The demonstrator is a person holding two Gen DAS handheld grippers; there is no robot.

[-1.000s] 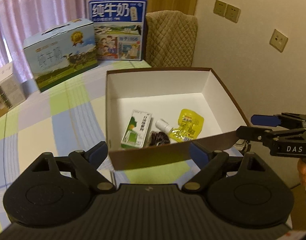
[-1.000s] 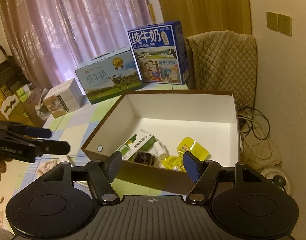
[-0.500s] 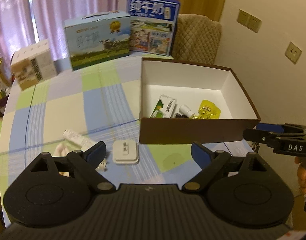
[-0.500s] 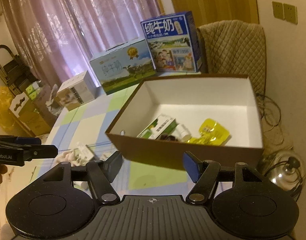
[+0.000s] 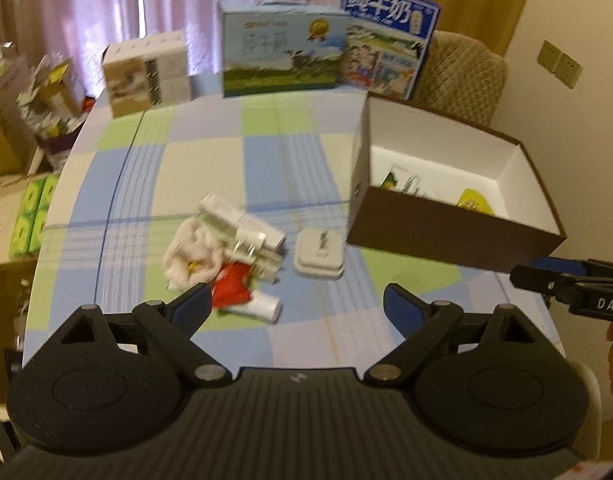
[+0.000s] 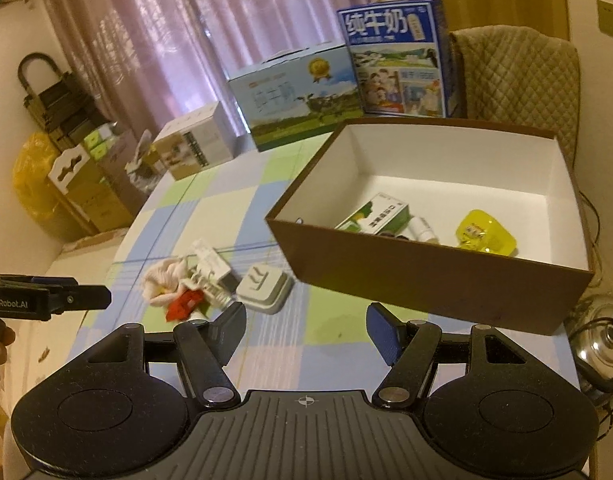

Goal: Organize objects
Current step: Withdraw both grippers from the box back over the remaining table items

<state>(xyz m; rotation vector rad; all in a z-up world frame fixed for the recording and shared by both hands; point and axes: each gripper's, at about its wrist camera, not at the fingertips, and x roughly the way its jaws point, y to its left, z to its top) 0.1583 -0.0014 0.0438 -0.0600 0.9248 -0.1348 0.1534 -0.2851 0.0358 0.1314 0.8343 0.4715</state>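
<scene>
A brown box with a white inside (image 5: 446,232) (image 6: 426,280) stands on the right of the checked table. In it lie a green-and-white carton (image 6: 374,218), a small white bottle (image 6: 422,229) and a yellow pouch (image 6: 484,236). Left of the box, a loose pile lies on the cloth: a white cloth (image 5: 190,252) (image 6: 162,284), a red packet (image 5: 232,290) (image 6: 184,304), white cartons (image 5: 242,232) (image 6: 212,266) and a flat white case (image 5: 318,254) (image 6: 264,286). My left gripper (image 5: 296,310) hangs open above the table just before the pile. My right gripper (image 6: 306,330) is open before the box.
Two milk cartons (image 5: 282,54) (image 5: 386,40) and a white box (image 5: 146,72) stand along the table's far edge. A quilted chair back (image 6: 514,76) rises behind the brown box. Cardboard boxes (image 6: 90,184) crowd the floor at left; a metal kettle (image 6: 602,348) sits at right.
Both grippers have drawn back and left from the brown box, the left one most. The pile of loose items on the cloth has come into view. Both stay open and empty.
</scene>
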